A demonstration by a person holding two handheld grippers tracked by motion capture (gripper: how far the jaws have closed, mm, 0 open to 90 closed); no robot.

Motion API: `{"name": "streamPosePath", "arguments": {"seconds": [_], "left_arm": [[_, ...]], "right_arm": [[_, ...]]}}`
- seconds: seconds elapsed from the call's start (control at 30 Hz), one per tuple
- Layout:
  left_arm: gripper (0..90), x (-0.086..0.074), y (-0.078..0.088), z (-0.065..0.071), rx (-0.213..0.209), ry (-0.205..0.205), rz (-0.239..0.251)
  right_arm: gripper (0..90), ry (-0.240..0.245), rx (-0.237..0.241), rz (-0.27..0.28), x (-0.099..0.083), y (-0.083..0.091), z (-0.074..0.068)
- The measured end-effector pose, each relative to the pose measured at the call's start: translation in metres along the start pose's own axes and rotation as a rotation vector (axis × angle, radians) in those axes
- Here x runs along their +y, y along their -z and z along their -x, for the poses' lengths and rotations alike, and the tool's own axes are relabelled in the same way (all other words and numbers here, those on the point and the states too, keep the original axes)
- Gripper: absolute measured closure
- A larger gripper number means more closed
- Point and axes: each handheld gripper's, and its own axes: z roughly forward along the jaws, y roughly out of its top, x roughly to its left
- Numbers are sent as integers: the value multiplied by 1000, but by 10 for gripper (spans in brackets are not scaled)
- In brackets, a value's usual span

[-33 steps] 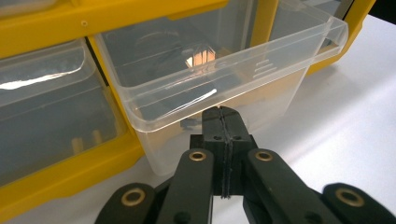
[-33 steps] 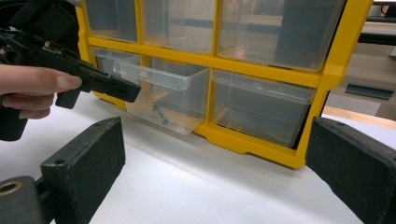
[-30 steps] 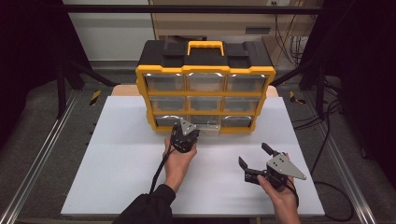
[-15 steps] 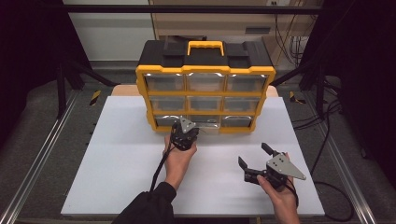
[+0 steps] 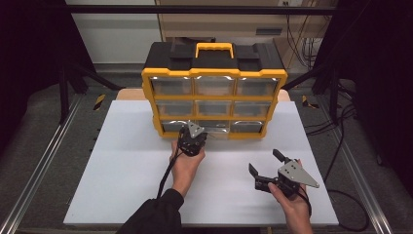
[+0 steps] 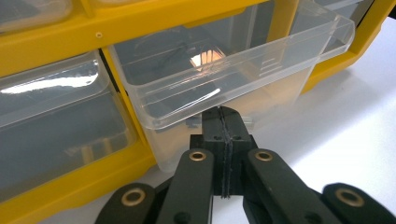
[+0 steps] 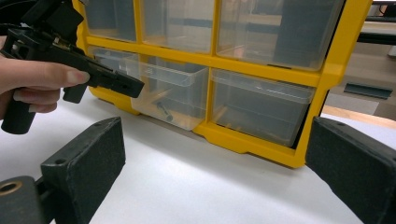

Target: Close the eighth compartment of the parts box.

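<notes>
Left claw (image 6: 223, 117) stays closed tight on the drawer (image 6: 224, 70) lip, unmoved; drawer partly out, pull seems paused. Right claw (image 5: 265, 162) waits wide open, empty.

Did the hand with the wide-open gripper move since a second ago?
No. The right gripper sits at the same spot on the white table, just as far from the yellow drawer cabinet as before, jaws wide open.
</notes>
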Motion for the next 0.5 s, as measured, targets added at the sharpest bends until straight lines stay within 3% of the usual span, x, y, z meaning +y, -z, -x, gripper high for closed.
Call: {"name": "streamPosePath", "arguments": {"seconds": [0.5], "left_arm": [[900, 2, -4, 1, 0, -10, -13]], "right_arm": [[53, -10, -1, 4, 0, 0, 1]]}}
